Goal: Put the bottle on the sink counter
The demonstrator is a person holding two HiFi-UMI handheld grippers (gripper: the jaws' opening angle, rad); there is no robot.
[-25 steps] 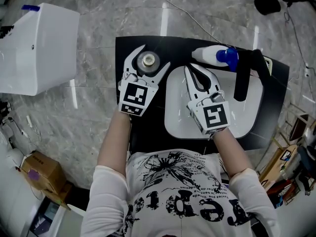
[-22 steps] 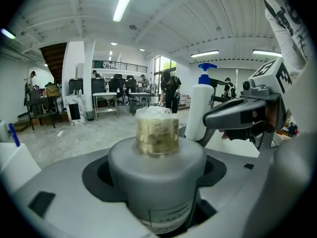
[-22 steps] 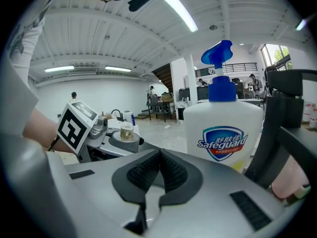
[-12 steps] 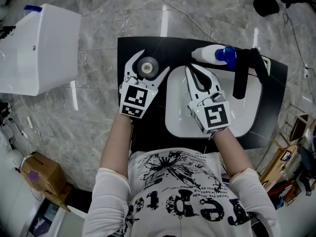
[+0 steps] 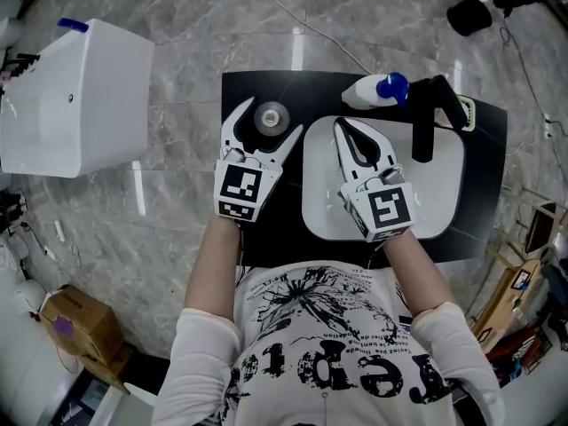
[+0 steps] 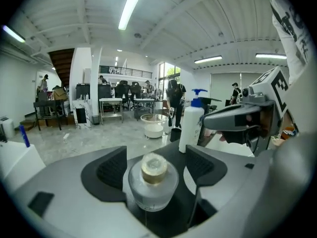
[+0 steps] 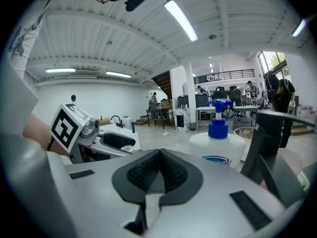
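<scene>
A small clear bottle (image 5: pixel 271 115) with a gold cap stands upright on the black sink counter (image 5: pixel 268 234), left of the white basin (image 5: pixel 437 193). My left gripper (image 5: pixel 274 114) is open, its two fingers spread on either side of the bottle without touching it. In the left gripper view the bottle (image 6: pixel 153 183) sits between the dark pads (image 6: pixel 110 168) with gaps on both sides. My right gripper (image 5: pixel 347 125) is shut on nothing and hovers over the basin's left part; its pads (image 7: pixel 159 170) meet.
A white pump bottle (image 5: pixel 371 92) with a blue head stands at the counter's back edge, next to the black faucet (image 5: pixel 425 119). A white box (image 5: pixel 78 98) sits on the marble floor to the left, and a cardboard box (image 5: pixel 76 321) lies lower left.
The left gripper has drawn back a little, so the bottle now stands nearer its fingertips. The head view has shifted slightly. The right gripper has stayed shut over the basin.
</scene>
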